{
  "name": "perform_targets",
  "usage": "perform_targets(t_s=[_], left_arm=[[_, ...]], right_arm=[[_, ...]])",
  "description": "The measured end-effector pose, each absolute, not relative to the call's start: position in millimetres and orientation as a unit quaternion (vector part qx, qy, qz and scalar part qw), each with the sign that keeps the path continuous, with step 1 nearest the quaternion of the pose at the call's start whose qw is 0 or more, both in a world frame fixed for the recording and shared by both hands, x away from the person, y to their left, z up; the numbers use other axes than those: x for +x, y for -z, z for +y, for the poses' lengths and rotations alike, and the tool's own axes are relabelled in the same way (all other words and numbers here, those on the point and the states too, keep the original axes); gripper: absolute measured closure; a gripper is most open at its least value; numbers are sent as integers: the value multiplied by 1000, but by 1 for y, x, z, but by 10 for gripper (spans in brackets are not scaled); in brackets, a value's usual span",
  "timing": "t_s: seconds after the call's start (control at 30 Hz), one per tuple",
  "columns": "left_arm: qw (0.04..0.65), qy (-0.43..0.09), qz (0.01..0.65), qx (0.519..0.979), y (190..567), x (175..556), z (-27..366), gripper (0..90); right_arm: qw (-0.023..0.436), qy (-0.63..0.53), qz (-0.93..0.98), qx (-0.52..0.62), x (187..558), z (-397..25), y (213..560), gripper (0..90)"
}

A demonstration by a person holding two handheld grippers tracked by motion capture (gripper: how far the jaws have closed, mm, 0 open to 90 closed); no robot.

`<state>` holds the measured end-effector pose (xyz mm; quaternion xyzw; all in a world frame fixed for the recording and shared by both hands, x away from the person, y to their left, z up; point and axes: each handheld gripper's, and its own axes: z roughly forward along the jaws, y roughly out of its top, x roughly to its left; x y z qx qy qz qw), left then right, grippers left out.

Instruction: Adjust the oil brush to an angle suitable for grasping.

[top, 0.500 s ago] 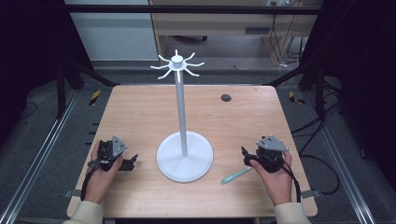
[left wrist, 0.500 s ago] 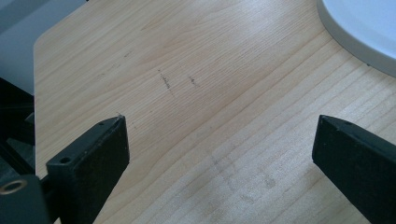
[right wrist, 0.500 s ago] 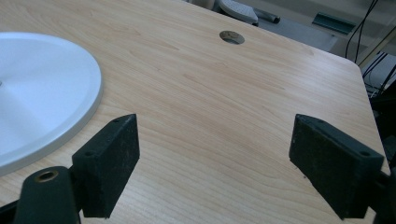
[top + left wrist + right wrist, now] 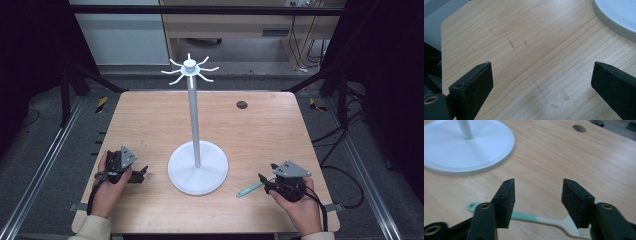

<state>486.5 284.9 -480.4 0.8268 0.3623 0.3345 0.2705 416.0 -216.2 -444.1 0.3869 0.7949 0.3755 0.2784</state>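
One white stand [image 4: 197, 167] with eight hooks, one mint-handled brush [image 4: 529, 217], two hand-held grippers, left gripper [image 4: 131, 172], right gripper [image 4: 267, 183], one wooden surface [image 4: 270, 135]

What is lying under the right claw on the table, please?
Under the open right claw lies a small brush with a mint-green handle, flat on the wooden table. Its white bristle end runs beneath one jaw, so the bristle tips are mostly covered.

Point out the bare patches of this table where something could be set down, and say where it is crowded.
Free: the far table on both sides of the white stand's pole, apart from a small dark disc far right; also the near edge between the two hands. Crowded: the stand's round base at centre, the left gripper beside it, and the right gripper over the teal-handled brush.
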Motion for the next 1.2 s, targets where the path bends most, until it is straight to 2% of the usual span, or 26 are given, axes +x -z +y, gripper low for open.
perform_targets(t_s=[0.07,0.1,0.13,0.17,0.2,0.23,0.47,0.57,1.2], left_arm=[[271,-334,363,827,481,486,285,34],[271,-334,363,827,481,486,285,34],[270,-334,363,827,481,487,285,34],[270,-334,363,827,481,487,285,34],[270,-333,363,827,481,487,285,35],[270,-334,362,827,481,487,285,35],[269,-333,359,829,480,487,284,35],[270,-333,360,829,481,487,284,35],[267,-330,355,833,481,487,283,35]], right_arm=[[261,-382,800,384,411,-215,446,542],[261,-382,800,384,411,-215,446,542],[246,-383,807,376,408,-213,447,618],[246,-383,807,376,408,-213,447,618],[234,-381,814,370,405,-211,449,697],[230,-379,818,366,404,-210,449,738],[196,-353,851,336,402,-200,458,876],[192,-343,859,328,402,-198,460,900],[165,-303,895,283,406,-179,475,900]])
